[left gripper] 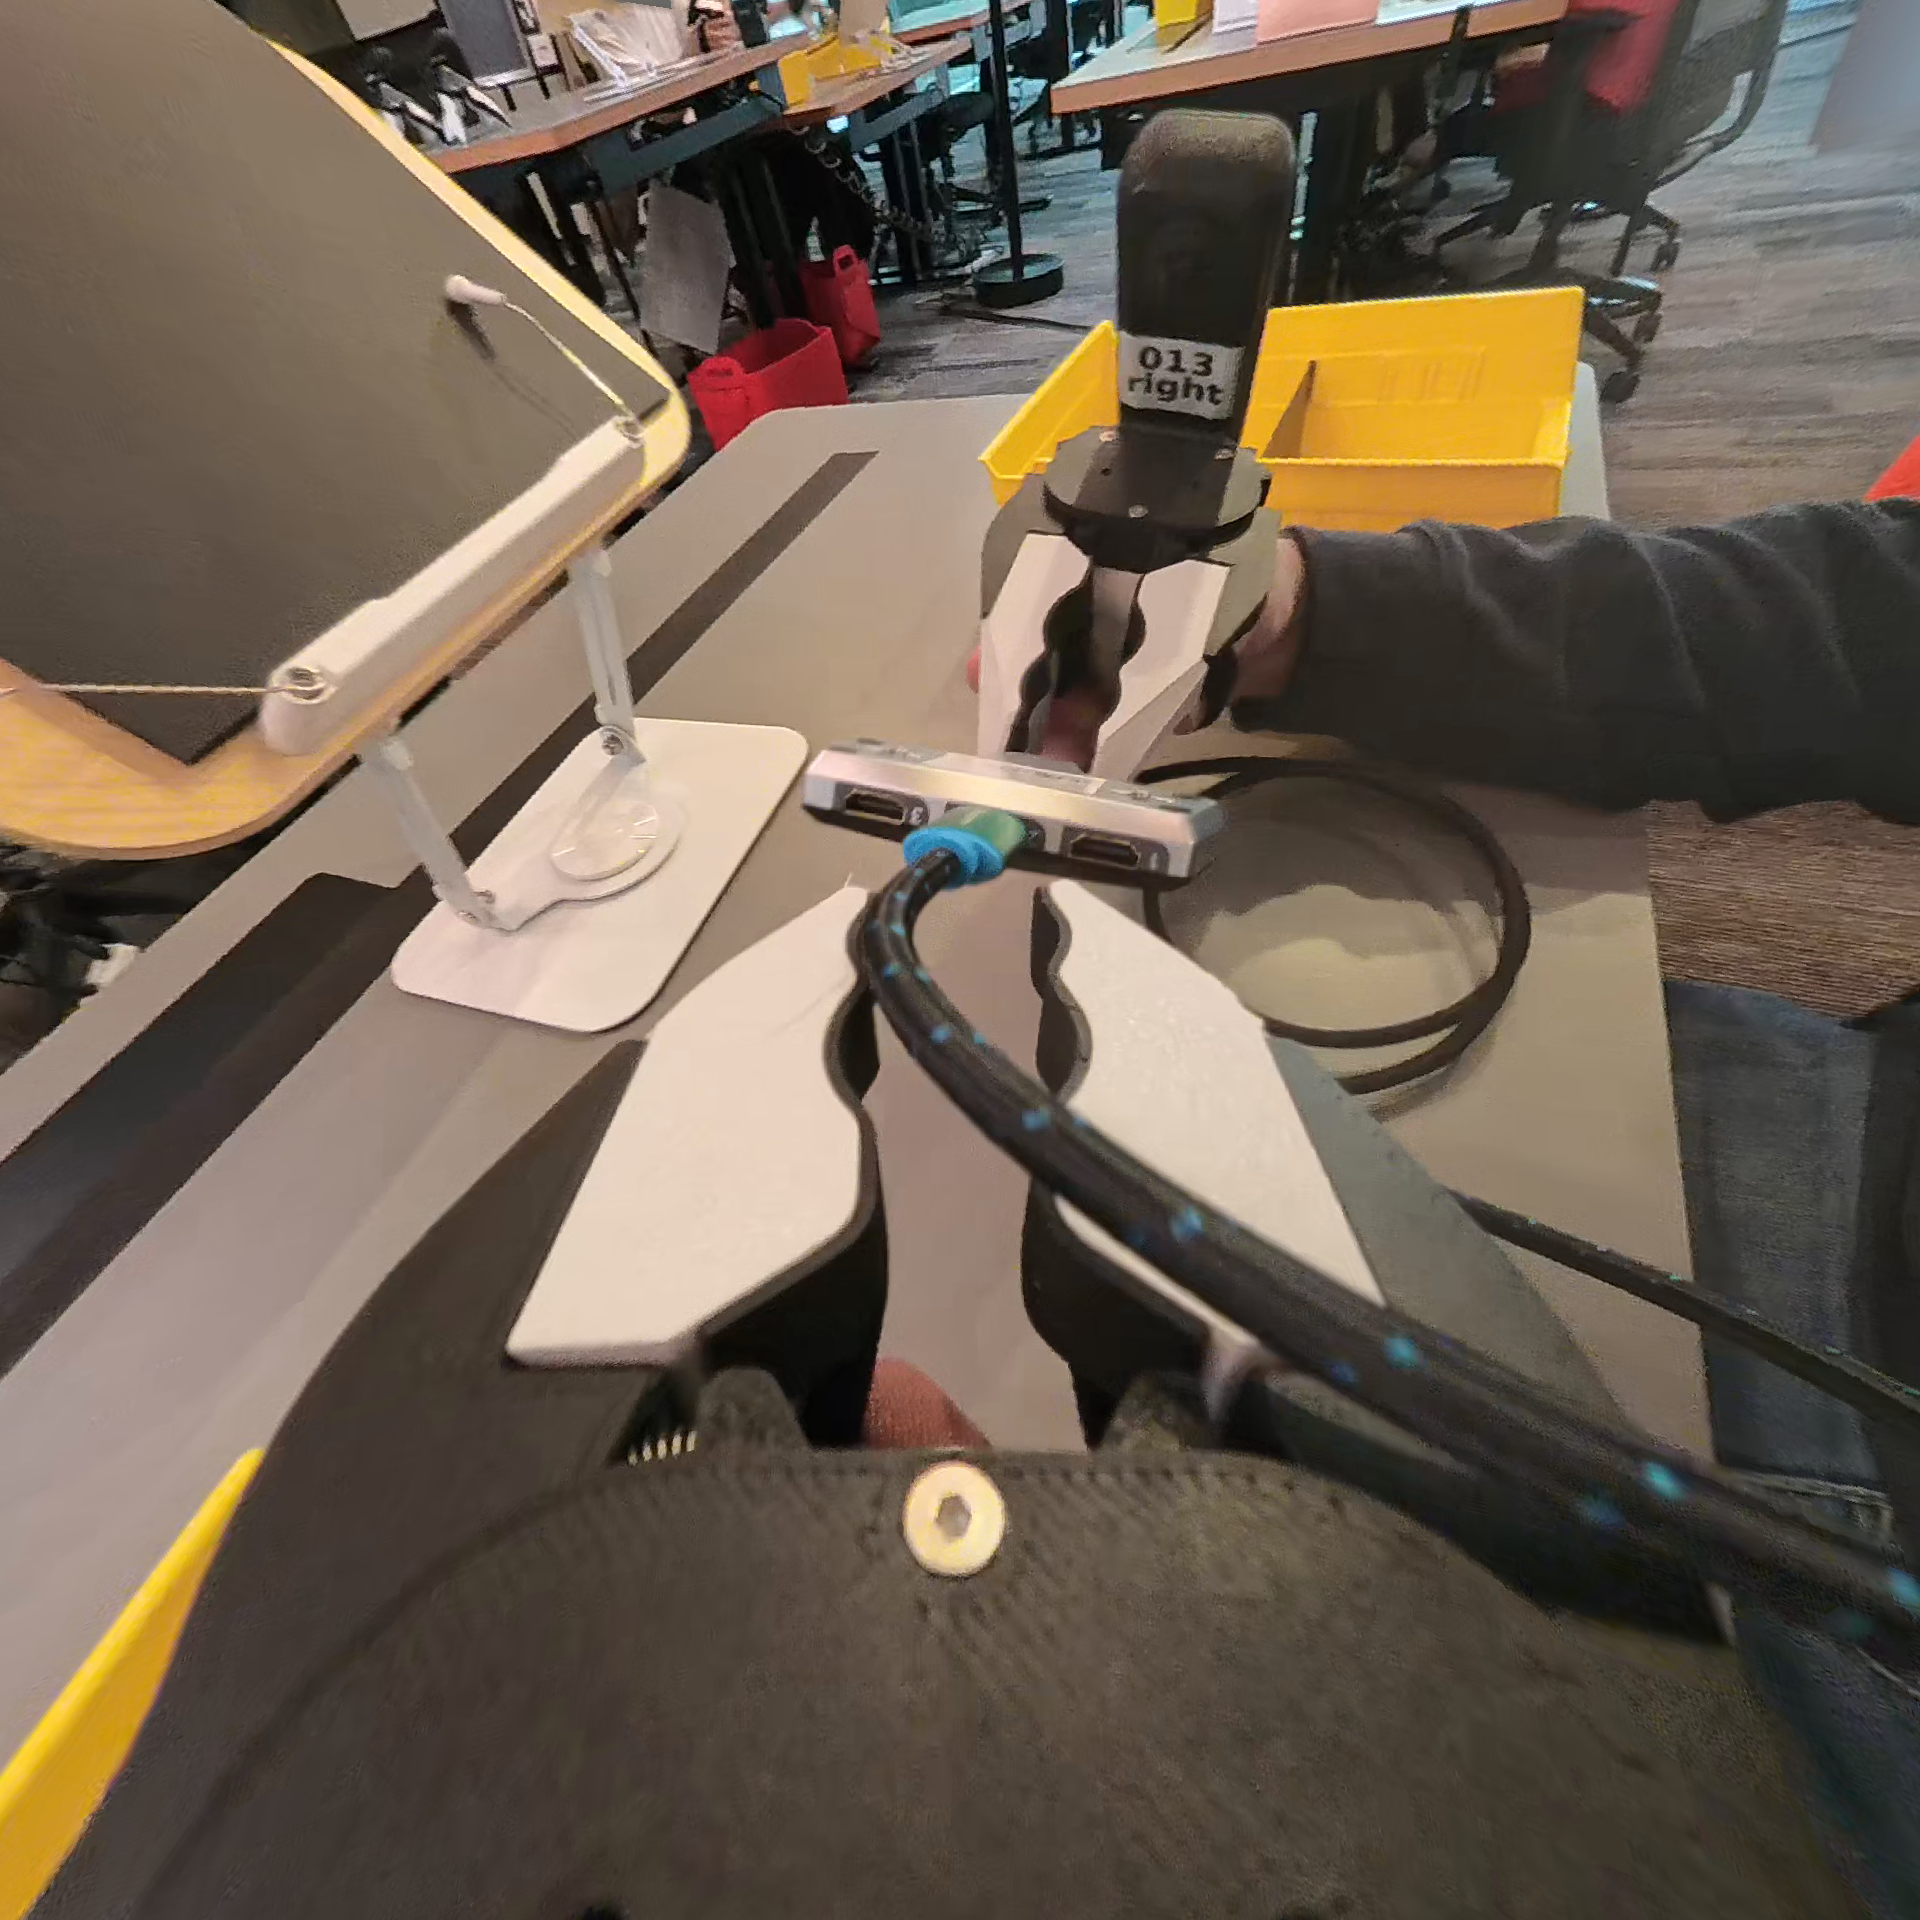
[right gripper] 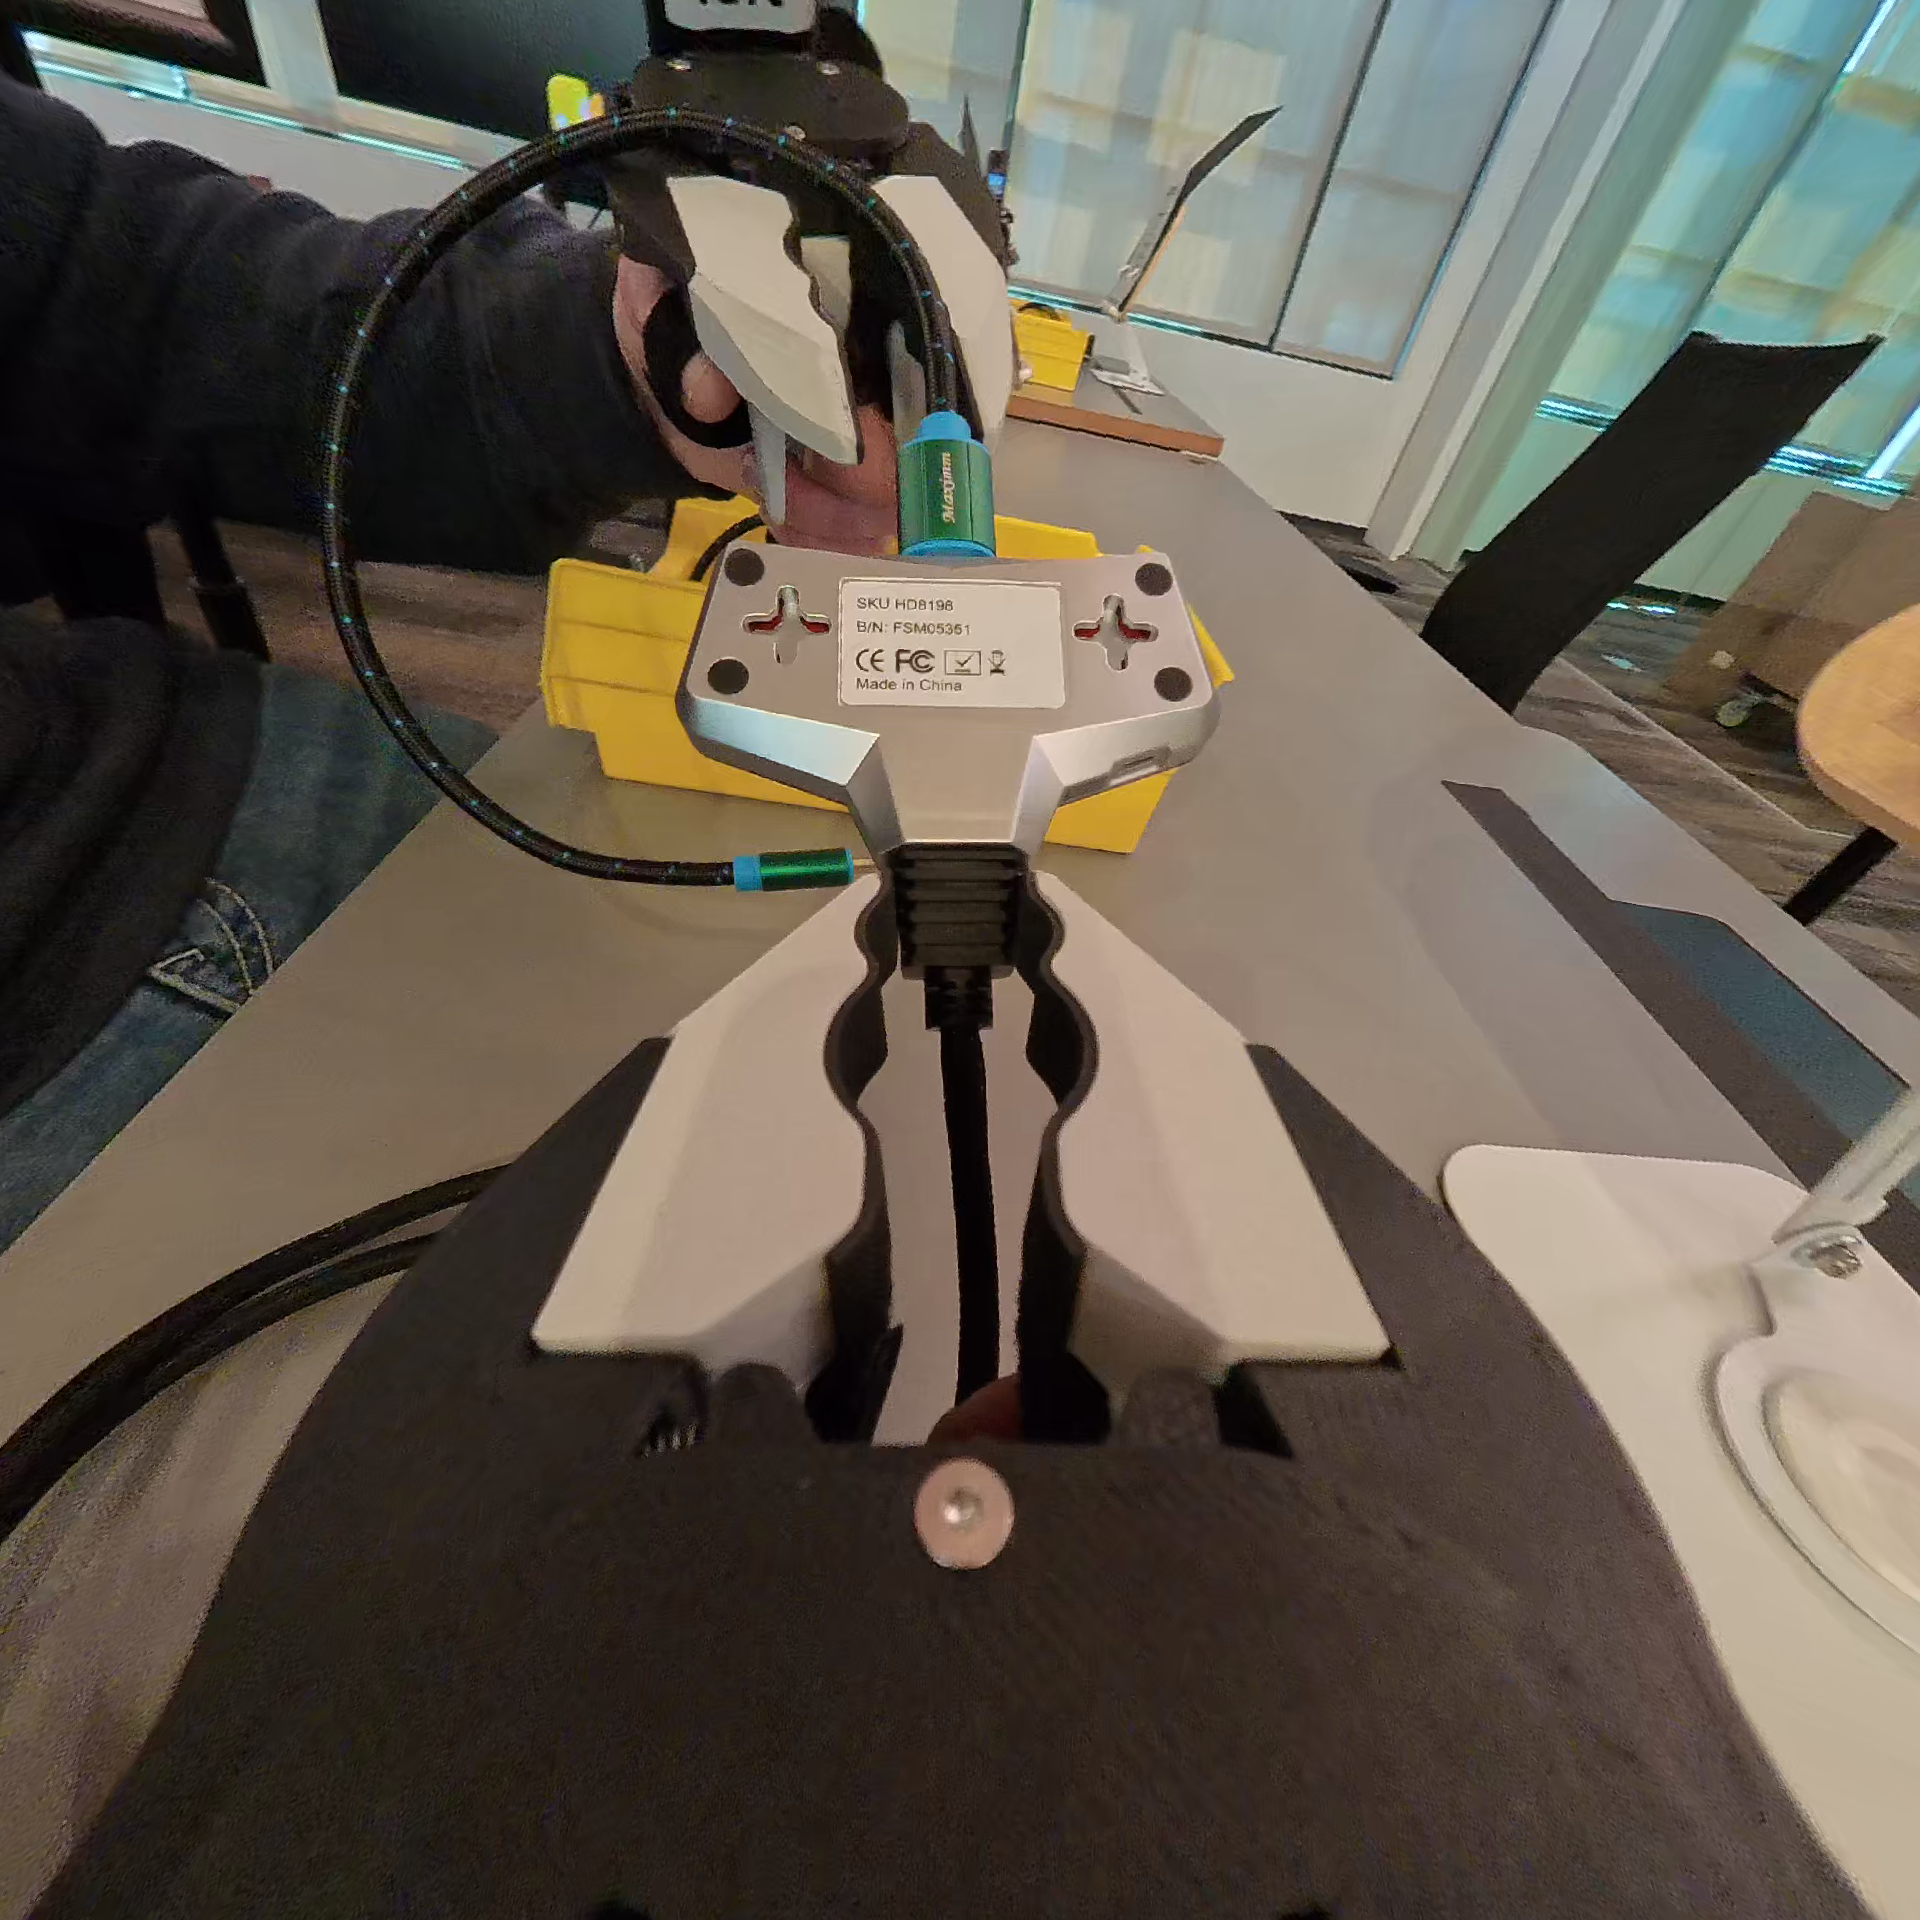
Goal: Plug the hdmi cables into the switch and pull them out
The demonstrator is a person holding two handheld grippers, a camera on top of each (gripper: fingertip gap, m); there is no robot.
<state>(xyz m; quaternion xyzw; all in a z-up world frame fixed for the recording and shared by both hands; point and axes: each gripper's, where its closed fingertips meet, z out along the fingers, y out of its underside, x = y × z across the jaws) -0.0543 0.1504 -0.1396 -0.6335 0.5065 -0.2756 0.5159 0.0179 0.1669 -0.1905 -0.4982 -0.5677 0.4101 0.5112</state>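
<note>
The right gripper (right gripper: 961, 914) clamps the ribbed black strain relief of the silver metal HDMI switch (right gripper: 940, 686), held above the grey table (right gripper: 1299, 790). The green-and-blue plug (left gripper: 961, 840) sits in its middle port; the left gripper (left gripper: 948, 920) stands wide around the braided black cable (left gripper: 1039, 1101).

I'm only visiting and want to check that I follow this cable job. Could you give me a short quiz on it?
1. Choose: which port of the silver metal HDMI switch holds the green metal plug with the blue collar? A left, B middle, C right.
2. True or false: a second green plug lies loose on the grey table.
3. Which one clamps the switch's black ribbed cable boot: the right gripper or the open left gripper?
Key: 1 B; 2 true; 3 right gripper.
</note>
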